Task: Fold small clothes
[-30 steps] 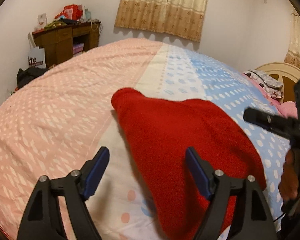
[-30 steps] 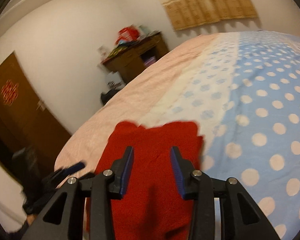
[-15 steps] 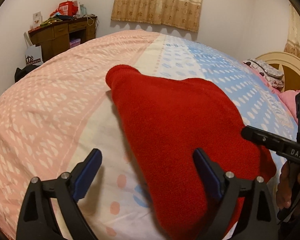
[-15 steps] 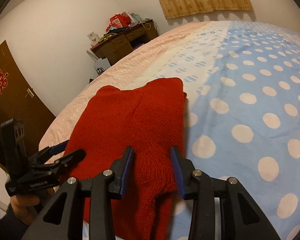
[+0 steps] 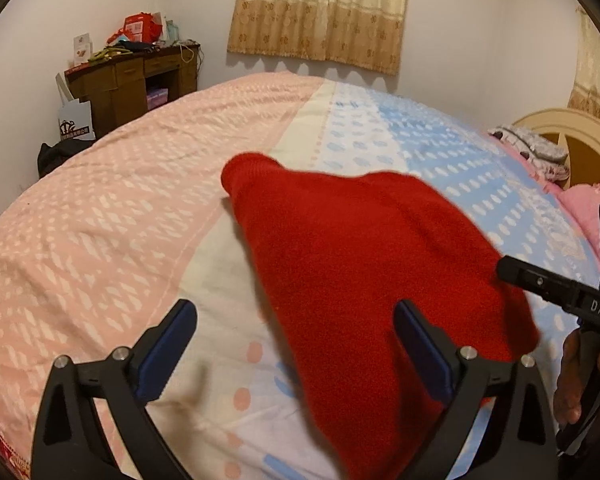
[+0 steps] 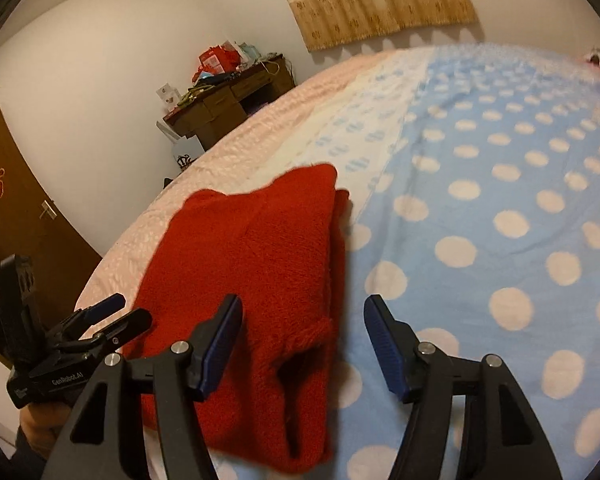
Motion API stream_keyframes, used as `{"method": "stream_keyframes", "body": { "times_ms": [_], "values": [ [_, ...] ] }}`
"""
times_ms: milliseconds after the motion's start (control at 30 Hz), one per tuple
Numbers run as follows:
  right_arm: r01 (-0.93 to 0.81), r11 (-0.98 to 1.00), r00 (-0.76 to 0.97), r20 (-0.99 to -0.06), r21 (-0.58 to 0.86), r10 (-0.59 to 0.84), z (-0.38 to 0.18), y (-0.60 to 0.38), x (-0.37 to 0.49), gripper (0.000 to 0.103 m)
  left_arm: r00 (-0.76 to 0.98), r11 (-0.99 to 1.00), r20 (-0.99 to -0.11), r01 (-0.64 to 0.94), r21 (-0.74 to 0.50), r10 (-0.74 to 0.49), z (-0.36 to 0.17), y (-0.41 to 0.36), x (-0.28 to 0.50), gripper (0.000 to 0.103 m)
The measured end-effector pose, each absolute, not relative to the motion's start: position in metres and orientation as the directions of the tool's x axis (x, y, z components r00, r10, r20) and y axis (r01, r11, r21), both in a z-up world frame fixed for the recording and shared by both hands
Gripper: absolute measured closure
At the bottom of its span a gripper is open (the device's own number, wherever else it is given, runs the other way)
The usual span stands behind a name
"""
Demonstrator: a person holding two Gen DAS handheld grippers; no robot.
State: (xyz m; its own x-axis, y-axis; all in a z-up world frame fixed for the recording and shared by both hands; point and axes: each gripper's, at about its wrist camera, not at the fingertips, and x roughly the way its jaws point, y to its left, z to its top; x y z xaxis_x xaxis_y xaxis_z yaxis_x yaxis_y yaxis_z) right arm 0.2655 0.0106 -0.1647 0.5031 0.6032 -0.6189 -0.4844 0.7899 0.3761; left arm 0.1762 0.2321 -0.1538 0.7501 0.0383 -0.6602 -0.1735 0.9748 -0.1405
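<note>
Red knit garment lay folded at twelve o'clock of both grippers, the left gripper wide open, the right gripper opening and apparently clear, so its loose edge could snag a pad and unfold.

Left gripper: your black triangular frame, silver screws at the joints, blue ribbed pads.
Right gripper: same black frame, silver screws, blue pads.
Markings: white "DAS" on your right one, "GenRobot.AI" on your left.

We looked down and forward, close over the bed, from each wrist; both views shared the red garment and desk.
</note>
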Motion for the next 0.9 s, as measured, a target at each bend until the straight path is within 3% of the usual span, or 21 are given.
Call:
{"method": "stream_keyframes", "body": {
  "times_ms": [433,733,900],
  "values": [
    [-0.474,0.847,0.651,-0.551,0.241,0.521,-0.097,0.008,0.198,0.038,0.85,0.984,-0.527,-0.101,-0.146,0.009,-0.091,0.215,0.142,0.002],
    [-0.475,0.872,0.731,-0.497,0.122,0.468,-0.068,0.011,0.165,0.038,0.864,0.984,-0.503,-0.081,-0.159,-0.011,-0.083,0.207,0.138,0.002],
    [-0.464,0.876,0.743,-0.482,0.129,0.464,-0.06,0.005,0.16,0.037,0.867,0.985,-0.497,-0.072,-0.159,-0.017,-0.081,0.204,0.136,0.002]
  ]
}}
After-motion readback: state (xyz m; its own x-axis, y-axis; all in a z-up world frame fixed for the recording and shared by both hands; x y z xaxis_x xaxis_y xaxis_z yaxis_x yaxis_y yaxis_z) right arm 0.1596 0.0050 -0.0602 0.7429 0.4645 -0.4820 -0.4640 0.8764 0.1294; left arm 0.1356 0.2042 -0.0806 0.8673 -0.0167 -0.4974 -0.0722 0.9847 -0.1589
